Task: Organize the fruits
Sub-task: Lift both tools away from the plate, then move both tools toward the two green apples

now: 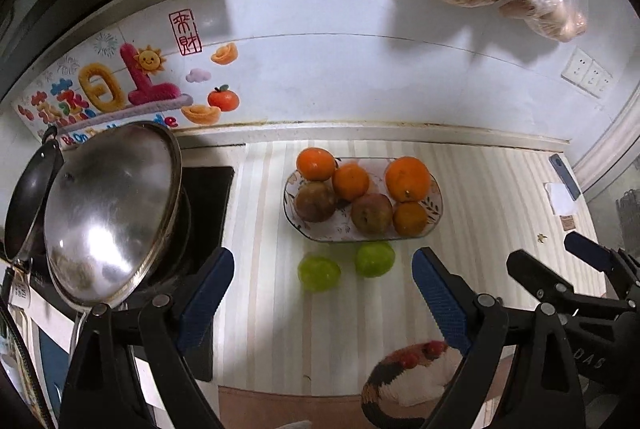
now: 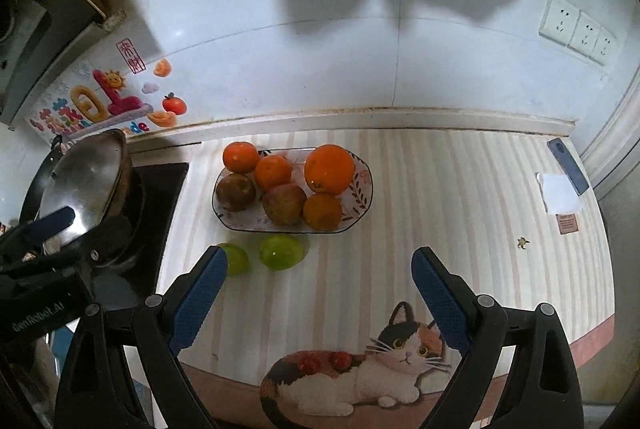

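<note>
Two green fruits (image 2: 280, 252) lie on the striped counter (image 2: 460, 189) just near of the glass plate (image 2: 360, 205), which holds four oranges (image 2: 329, 169) and what look like two brownish apples (image 2: 284, 204). Both the left gripper (image 1: 322, 293) and right gripper (image 2: 318, 293) hang above the counter's near side, jaws spread wide and empty, the green fruits just beyond their fingertips.

Dim bluish light; wall (image 1: 320, 29) shadowed; glare on lid (image 1: 112, 213); fisheye-bent edges.
</note>
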A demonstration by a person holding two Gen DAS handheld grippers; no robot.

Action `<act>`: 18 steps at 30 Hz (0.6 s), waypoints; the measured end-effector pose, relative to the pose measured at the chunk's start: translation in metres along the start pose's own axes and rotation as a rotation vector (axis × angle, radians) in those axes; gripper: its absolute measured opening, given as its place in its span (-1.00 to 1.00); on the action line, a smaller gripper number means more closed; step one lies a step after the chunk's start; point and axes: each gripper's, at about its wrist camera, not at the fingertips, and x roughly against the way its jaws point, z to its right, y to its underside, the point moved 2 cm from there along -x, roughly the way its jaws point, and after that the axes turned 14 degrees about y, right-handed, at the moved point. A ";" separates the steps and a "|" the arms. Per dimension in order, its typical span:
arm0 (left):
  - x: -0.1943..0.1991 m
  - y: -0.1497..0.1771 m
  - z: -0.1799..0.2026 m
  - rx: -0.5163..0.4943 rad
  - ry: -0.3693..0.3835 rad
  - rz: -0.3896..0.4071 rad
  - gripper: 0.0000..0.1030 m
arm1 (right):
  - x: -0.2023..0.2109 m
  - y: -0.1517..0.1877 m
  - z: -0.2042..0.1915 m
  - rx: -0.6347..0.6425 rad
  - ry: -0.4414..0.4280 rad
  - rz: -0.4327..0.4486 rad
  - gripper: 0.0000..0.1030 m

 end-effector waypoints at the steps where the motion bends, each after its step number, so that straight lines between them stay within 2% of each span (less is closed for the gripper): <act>1: 0.002 0.002 0.001 0.001 0.001 0.002 0.77 | 0.003 0.001 0.001 0.001 0.001 0.005 0.85; 10: 0.018 0.010 0.003 0.013 0.014 0.025 0.77 | 0.030 0.006 0.006 -0.001 0.002 0.048 0.85; 18: 0.012 0.005 -0.007 0.043 -0.004 0.036 0.77 | 0.016 0.001 0.008 -0.020 -0.031 0.026 0.85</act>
